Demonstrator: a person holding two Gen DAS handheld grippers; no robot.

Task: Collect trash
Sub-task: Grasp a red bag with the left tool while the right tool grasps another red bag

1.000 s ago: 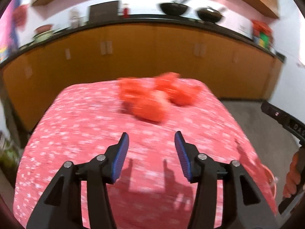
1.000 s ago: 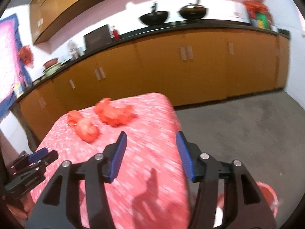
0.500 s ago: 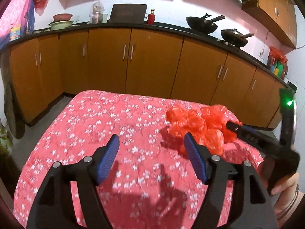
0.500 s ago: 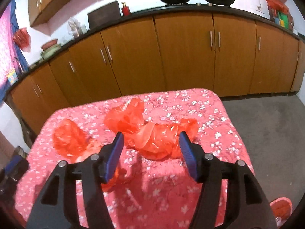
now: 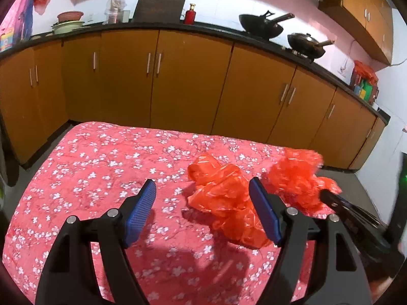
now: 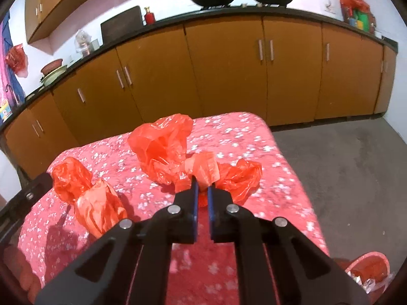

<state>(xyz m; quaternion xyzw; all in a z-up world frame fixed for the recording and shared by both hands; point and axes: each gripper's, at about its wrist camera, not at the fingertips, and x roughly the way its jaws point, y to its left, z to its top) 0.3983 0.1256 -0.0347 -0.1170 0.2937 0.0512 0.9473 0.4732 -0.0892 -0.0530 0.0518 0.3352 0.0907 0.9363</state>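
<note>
Two crumpled orange-red plastic bags lie on a table with a red flowered cloth (image 5: 101, 167). My right gripper (image 6: 201, 190) is shut on the right bag (image 6: 162, 150), pinching its middle fold just above the cloth; that bag (image 5: 297, 175) also shows in the left wrist view, with the right gripper's black fingers at it. My left gripper (image 5: 203, 203) is open and empty over the cloth, with the left bag (image 5: 226, 203) lying between its pads, nearer the right pad. The same left bag (image 6: 89, 195) shows in the right wrist view.
Orange kitchen cabinets (image 5: 188, 84) with a black counter run behind the table, with woks (image 5: 262, 26) on top. Grey floor (image 6: 343, 167) lies to the table's right. A red bin (image 6: 368, 272) with trash sits on the floor at the lower right.
My right gripper has closed from open onto the right bag. My left gripper has moved right, so the left bag now lies between its open pads.
</note>
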